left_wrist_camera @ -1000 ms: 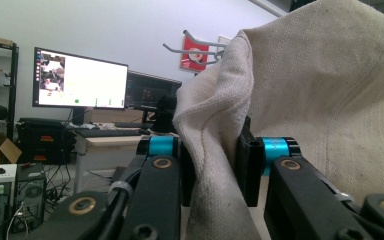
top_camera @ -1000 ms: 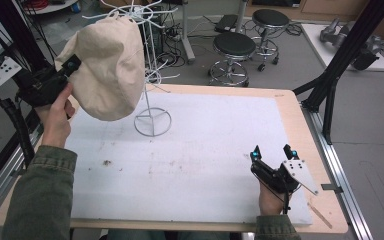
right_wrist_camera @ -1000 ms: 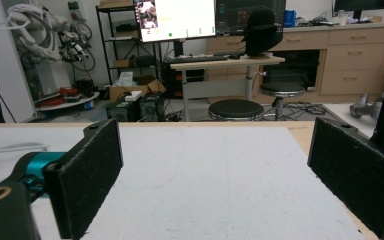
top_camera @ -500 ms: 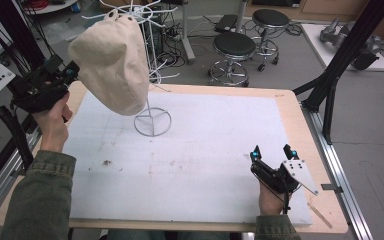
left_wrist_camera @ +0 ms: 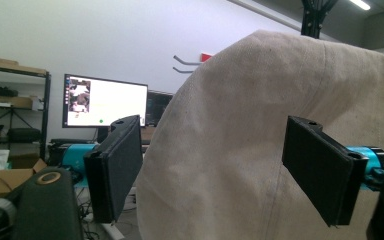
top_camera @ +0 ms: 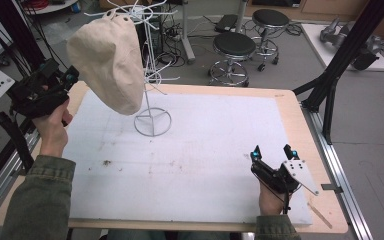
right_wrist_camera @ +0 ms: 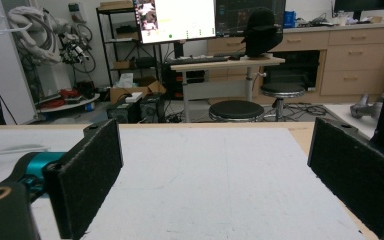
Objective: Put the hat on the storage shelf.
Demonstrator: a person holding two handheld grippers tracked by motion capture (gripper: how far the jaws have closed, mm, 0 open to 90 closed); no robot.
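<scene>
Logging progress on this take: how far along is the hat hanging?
Done: the beige hat hangs on the white wire stand. In hand: nothing; the left gripper is beside it, jaws open. The right gripper rests open on the table. Left: apparently only withdrawing.

- The white mat (top_camera: 205,150) on the bench (top_camera: 300,115) lies bare through the centre and right of the high view, open to passage from every side.
- A wire stand (top_camera: 150,70) rises at upper centre-left, its ring base on the mat and its hooks spreading at the top.
- A beige cap (top_camera: 110,60) hangs on the stand's left side, blocking the upper left.
- The left gripper (top_camera: 55,85) sits just beside the cap; in its own view the cap (left_wrist_camera: 260,150) stands close ahead of the spread jaws.
- The right gripper (top_camera: 272,152) rests at lower right, jaws apart, with clear mat (right_wrist_camera: 215,185) ahead.
</scene>
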